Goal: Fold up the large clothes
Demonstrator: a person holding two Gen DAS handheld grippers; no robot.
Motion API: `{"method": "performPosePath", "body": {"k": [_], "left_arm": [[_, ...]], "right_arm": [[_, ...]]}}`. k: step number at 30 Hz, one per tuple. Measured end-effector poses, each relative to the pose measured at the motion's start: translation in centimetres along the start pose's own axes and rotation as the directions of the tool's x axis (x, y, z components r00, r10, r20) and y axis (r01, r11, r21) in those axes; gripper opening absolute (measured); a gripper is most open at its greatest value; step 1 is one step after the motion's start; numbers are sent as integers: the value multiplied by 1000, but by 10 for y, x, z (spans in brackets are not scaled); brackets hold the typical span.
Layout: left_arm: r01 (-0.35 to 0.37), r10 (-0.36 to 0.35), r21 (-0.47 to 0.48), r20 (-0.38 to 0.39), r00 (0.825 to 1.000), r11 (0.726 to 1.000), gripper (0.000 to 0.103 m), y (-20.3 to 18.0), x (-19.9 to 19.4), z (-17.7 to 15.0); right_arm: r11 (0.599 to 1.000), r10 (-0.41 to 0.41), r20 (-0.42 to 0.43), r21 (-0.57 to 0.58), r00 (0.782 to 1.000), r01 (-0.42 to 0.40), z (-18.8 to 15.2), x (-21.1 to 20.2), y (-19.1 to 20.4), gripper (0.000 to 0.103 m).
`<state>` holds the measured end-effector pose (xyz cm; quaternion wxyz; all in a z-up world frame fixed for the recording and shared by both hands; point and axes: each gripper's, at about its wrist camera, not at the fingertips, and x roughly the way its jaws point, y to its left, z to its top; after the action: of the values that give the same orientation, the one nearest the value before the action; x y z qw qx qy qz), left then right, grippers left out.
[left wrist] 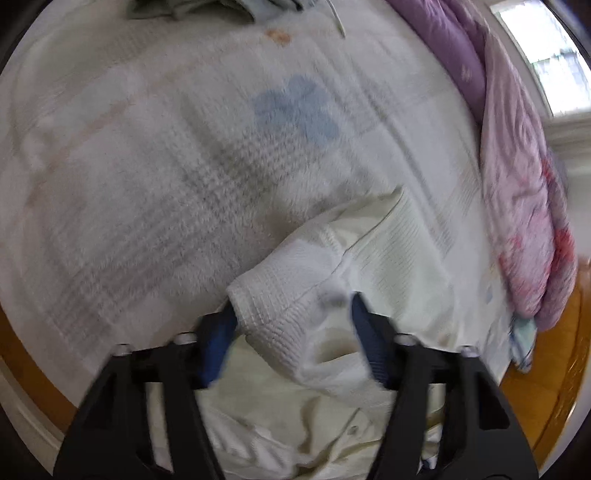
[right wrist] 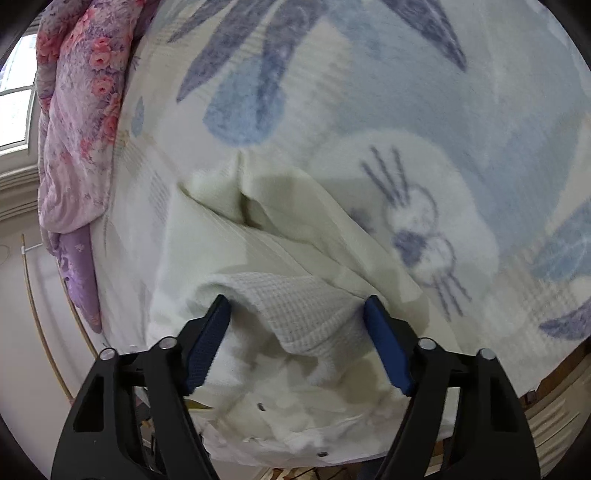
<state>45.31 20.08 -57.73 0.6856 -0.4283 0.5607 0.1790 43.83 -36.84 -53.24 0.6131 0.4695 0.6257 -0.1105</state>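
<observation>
A cream-white garment (left wrist: 373, 258) with a waffle-knit cuff (left wrist: 280, 295) and snap buttons lies bunched on the bed. My left gripper (left wrist: 293, 314) is open, its blue pads on either side of the cuff. The garment also shows in the right wrist view (right wrist: 295, 229), with a second waffle cuff (right wrist: 299, 314) lying between the open jaws of my right gripper (right wrist: 297, 310). Neither gripper is closed on the fabric. The lower part of the garment is crumpled under both grippers.
A fuzzy white blanket with blue prints (left wrist: 184, 166) (right wrist: 424, 110) covers the bed. A pink and purple floral quilt (left wrist: 517, 184) (right wrist: 77, 110) is heaped along one side. Grey-green clothes (left wrist: 192, 9) lie at the far end. A wooden bed edge (left wrist: 554, 350) and a window (left wrist: 546, 55) are beside it.
</observation>
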Motion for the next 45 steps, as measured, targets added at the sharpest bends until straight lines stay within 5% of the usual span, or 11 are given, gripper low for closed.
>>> {"method": "performPosePath", "body": {"k": [1,2,7,15,27,29,32,33,34,40,45], "left_arm": [[-5,5,26,-10,1000,1000,22,0,2,-1],[-10,11,56,-15,1000,998,18,1,2,-1],[25,-27,212,7,1000,977,14,3,-14,-6],[24,-16,302,-30,999,953,13,35,-29,-39],[-35,31,304,16,999,952,14,91,-17,-84],[-89,74,361,54,996,928,20,85,-13,-92],[-173,134,433,120,984,885,45,72,-14,-102],[-205,153,441,150,977,874,67,67,-19,-106],[-236,167,455,188,968,859,72,62,-23,-110],[-361,214,587,307,927,725,81,29,-31,-130],[-343,221,567,274,936,749,81,29,-28,-122]], "right_arm": [[1000,15,10,2,1000,-15,-6,-1,-5,49],[1000,31,28,-2,999,-31,-12,-5,-10,37],[994,96,127,-71,987,-87,-32,-29,-28,16],[987,100,250,-146,963,-65,-78,-55,-64,12],[970,35,197,-244,980,14,-105,-31,-135,10],[962,15,175,-272,984,33,-101,-24,-136,19],[938,-82,243,-310,967,158,-100,-37,-129,61],[933,-74,247,-325,966,154,-102,-42,-125,61],[927,-79,250,-337,965,164,-103,-44,-122,61],[842,-204,322,-423,924,334,-116,-55,-94,67],[813,-232,312,-458,921,360,-114,-60,-84,70]]}}
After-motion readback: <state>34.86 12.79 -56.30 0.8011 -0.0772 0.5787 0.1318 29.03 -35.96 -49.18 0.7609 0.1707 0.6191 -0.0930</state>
